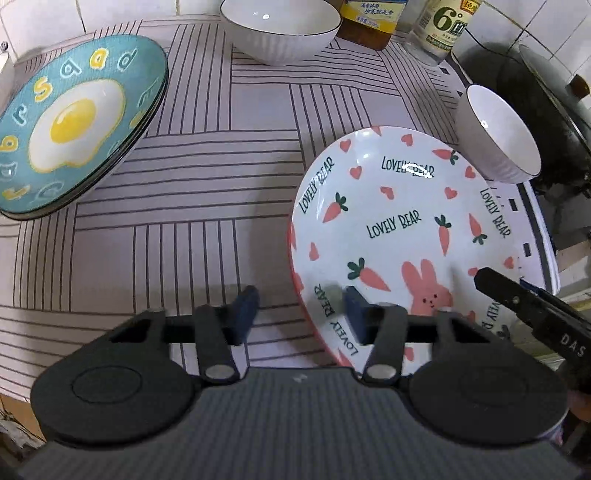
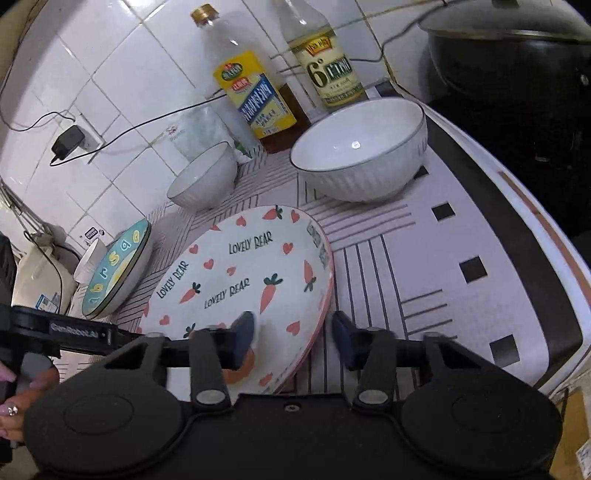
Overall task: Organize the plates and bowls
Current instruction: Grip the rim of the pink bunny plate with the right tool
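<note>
A white "Lovely Bear" plate [image 1: 402,236] with carrots and hearts lies on the striped counter; it also shows in the right wrist view [image 2: 240,280], apparently on top of another plate. My left gripper [image 1: 299,314] is open, its jaws astride the plate's near left rim. My right gripper [image 2: 293,339] is open, astride the plate's near right rim. A teal fried-egg plate stack [image 1: 74,125] sits at the left and shows too in the right wrist view [image 2: 118,273]. A large white bowl [image 1: 280,29] [image 2: 358,151] and a small white bowl [image 1: 498,136] [image 2: 203,177] stand farther back.
Two bottles, a yellow-labelled one [image 2: 255,99] and a "6°" one [image 2: 328,70], stand against the tiled wall. A black pot [image 2: 517,62] sits at the right on the stove. A charger and cable [image 2: 68,142] hang on the wall. The counter edge drops off at the right.
</note>
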The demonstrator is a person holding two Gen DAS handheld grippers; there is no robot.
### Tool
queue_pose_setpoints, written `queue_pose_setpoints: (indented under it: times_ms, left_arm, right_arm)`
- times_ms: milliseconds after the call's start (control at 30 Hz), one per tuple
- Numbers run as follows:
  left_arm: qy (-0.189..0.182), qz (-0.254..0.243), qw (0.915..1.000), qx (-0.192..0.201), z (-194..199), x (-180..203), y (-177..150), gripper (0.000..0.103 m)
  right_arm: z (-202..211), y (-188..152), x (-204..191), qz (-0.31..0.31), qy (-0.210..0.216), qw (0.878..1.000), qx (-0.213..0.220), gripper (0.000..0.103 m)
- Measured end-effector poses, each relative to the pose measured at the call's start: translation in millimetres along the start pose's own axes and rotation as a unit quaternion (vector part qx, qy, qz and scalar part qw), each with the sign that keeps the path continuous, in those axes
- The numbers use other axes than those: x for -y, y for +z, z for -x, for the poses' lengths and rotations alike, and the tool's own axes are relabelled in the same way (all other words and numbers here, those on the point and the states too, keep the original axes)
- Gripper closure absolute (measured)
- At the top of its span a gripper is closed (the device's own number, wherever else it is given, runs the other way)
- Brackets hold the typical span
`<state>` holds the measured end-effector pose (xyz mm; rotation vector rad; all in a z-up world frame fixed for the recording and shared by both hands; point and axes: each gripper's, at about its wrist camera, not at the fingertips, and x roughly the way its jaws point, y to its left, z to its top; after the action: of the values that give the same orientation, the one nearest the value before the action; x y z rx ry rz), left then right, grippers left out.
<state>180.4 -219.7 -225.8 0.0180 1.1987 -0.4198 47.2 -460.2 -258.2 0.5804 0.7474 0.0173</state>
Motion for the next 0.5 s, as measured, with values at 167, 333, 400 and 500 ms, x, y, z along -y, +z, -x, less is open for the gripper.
queue_pose_setpoints:
  times_ms: [167, 333, 400, 500]
  left_arm:
    - [-0.001, -0.031, 0.9986, 0.044, 0.6, 10.2, -10.5, 0.068]
    - [0.001, -0.006, 0.9991, 0.041, 1.3, 13.0, -12.8, 0.073]
    - [0.0, 0.003, 0.9996, 0.028, 1.7, 10.8, -9.6, 0.075]
    - [0.014, -0.031, 0.9992, 0.021, 2.1, 17.8, -10.0, 0.074]
  right_arm:
    - [-3.6, -4.2, 12.8, -0.043, -0.001, 0.999, 0.013, 0.094]
    - [-4.9, -2.6, 9.0, -0.037, -0.008, 0.999, 0.011, 0.09]
    - [-5.2, -0.4, 8.4, -0.042, -0.008, 0.999, 0.006, 0.088]
    - [-4.2, 4.4, 3.6, -0.034, -0.016, 0.999, -0.01, 0.088]
